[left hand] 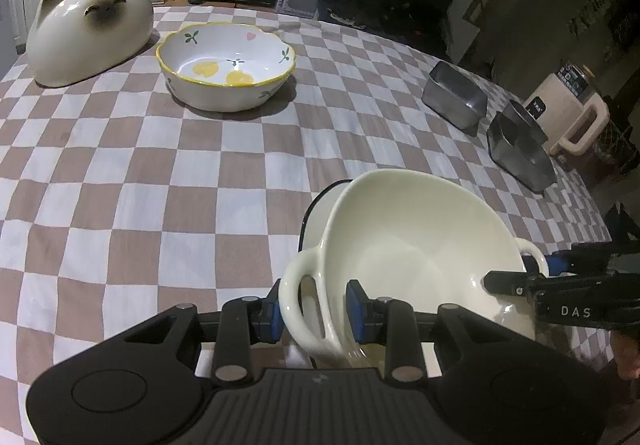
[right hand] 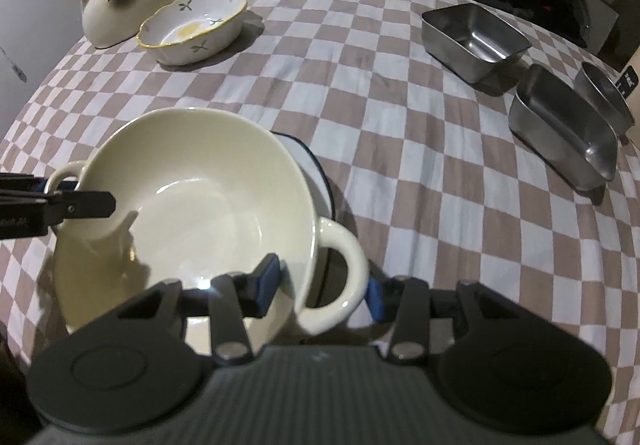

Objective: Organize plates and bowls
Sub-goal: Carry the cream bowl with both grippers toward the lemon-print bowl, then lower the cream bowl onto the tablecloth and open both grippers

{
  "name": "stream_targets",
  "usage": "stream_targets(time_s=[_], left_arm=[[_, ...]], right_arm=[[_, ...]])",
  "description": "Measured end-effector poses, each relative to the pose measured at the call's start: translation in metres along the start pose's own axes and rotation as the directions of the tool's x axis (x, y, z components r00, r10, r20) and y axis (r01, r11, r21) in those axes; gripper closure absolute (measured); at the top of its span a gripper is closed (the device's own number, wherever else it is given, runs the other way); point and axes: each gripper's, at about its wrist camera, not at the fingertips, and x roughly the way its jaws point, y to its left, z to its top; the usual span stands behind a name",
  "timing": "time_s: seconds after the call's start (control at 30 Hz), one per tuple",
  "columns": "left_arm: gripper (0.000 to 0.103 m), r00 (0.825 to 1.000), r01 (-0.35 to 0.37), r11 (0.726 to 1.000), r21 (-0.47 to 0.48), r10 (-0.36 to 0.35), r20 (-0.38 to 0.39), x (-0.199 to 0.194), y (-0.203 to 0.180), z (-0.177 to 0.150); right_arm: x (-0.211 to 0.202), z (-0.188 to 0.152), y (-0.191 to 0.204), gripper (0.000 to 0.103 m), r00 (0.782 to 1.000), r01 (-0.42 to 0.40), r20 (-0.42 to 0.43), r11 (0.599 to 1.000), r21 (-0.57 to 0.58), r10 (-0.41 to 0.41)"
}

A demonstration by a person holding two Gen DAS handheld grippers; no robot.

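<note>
Straddling cream two-handled bowl [left hand: 416, 245] from both sides: left gripper [left hand: 314, 309] pinches its left loop handle [left hand: 300, 309], pads pressed on loop. Right gripper [right hand: 324, 287] brackets right loop handle [right hand: 340, 277], fingers spread, gaps visible, no pinch. Bowl sits tilted on dark-rimmed white plate [right hand: 316, 173], near table edge on checkered cloth [left hand: 160, 181]. Handle axis runs gripper to gripper. Lemon-print bowl [left hand: 226, 65] far off, beside cat-shaped ceramic [left hand: 88, 33]; steel trays [right hand: 474, 37] toward right side.

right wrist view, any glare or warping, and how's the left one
Right wrist view: a bright glare spot on the cream two-handled bowl near the right gripper, and the checkered tablecloth bulges from fisheye warping. Left wrist view: same curvature, dark murky background, soft shadow under the lemon-pattern bowl.
</note>
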Motion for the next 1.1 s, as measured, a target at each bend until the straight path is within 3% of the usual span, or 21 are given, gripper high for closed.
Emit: stream_targets(time_s=[0.33,0.53,0.67,0.83,0.9,1.0,1.1], left_arm=[[0.069,1.000,-0.009,1.000,0.018,0.009,-0.013,0.001,-0.002,0.001],[0.065,1.000,0.001,1.000,0.023,-0.001,-0.031,0.002,-0.003,-0.001],[0.054,0.999,0.005,0.999,0.035,-0.003,-0.045,0.003,-0.006,-0.003],[0.030,0.999,-0.001,0.999,0.045,0.003,-0.050,0.004,-0.007,-0.004],[0.022,0.999,-0.003,0.999,0.040,0.005,-0.051,0.005,-0.007,-0.004],[0.009,0.998,-0.007,0.999,0.035,0.009,-0.059,0.006,-0.006,-0.004],[0.002,0.998,-0.009,0.998,0.057,0.013,-0.068,0.005,-0.007,-0.004]], right_arm=[[0.005,-0.007,0.001,0.046,1.000,-0.027,0.002,1.000,-0.013,0.027],[0.011,-0.009,-0.008,0.025,1.000,-0.025,-0.008,0.999,0.033,0.026],[0.011,-0.010,-0.016,0.017,1.000,-0.023,-0.007,0.996,0.085,0.024],[0.013,-0.012,-0.024,0.011,1.000,-0.029,0.011,0.995,0.099,0.028],[0.014,-0.013,-0.027,0.000,0.999,-0.037,0.010,0.994,0.107,0.036],[0.013,-0.014,-0.031,0.000,0.998,-0.057,0.017,0.991,0.123,0.056],[0.008,-0.016,-0.032,0.000,0.997,-0.079,0.027,0.986,0.144,0.076]])
